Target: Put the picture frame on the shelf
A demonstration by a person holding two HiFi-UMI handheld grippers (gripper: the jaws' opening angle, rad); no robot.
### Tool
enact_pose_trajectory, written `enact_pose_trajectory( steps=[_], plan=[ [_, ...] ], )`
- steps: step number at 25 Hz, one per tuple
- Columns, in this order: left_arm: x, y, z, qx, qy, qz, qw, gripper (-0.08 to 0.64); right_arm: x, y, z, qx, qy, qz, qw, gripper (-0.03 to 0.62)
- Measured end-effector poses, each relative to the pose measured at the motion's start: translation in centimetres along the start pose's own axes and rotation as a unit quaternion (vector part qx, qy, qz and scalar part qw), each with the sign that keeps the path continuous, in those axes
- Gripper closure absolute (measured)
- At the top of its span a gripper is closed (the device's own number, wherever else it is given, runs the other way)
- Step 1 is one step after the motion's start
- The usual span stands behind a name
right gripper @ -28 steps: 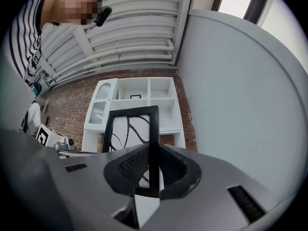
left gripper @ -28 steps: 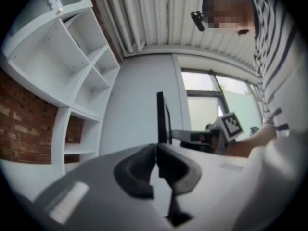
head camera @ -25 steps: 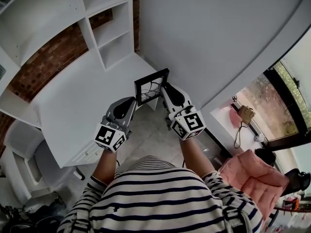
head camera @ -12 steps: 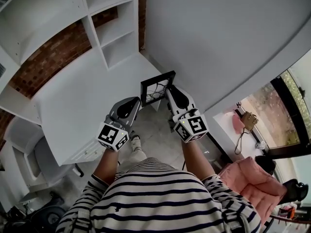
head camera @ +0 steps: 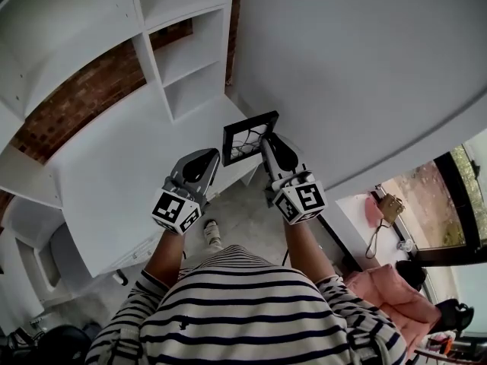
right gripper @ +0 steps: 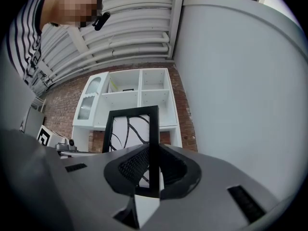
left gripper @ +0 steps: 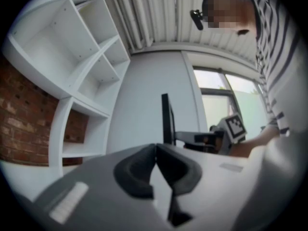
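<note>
1. Now the white shelf (head camera: 179, 59), set against brick beside a plain wall (head camera: 342, 67), sits slightly nearer than a second ago, so the carry seems to be closing in.
2. The white desk (head camera: 114, 166) stretches below it.
3. The picture frame (head camera: 249, 137) hangs upright above the desk's near edge, not yet shelved.
4. The right gripper (head camera: 268, 144) pinches its side rail; the left gripper (head camera: 207, 162) has its jaws pressed together on nothing.

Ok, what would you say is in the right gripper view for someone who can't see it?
The right gripper is shut on the right edge of a black picture frame, holding it upright. Behind it stands a white shelf against a brick wall, with a plain grey wall to the right.
</note>
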State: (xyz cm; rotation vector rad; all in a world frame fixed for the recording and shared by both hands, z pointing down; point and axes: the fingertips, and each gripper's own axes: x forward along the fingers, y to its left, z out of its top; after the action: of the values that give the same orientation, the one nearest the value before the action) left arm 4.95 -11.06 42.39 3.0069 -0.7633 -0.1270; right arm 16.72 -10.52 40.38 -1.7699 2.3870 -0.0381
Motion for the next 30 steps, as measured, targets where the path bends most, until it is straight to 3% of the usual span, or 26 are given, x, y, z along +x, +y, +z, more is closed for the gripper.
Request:
enact_pose_trajectory(
  steps=[9,18,30],
  plan=[
    [3.2,8.0,-1.3,0.003,0.012,0.008,0.9999,0.551,9.0,-2.0,-2.7,0.012,0.013,0.011,1.000,0.531],
    [3.8,15.4,-0.3,0.012,-0.001,0.025,0.9996,0.551,16.8,-1.1,-3.7,0.005,0.014,0.035,0.999,0.531],
    [3.4,20.0,1.0,0.017,-0.019,0.039,0.9989,0.551,21.7,0.6,-3.8,-0.002,0.015,0.055,0.998,0.531]
  ],
)
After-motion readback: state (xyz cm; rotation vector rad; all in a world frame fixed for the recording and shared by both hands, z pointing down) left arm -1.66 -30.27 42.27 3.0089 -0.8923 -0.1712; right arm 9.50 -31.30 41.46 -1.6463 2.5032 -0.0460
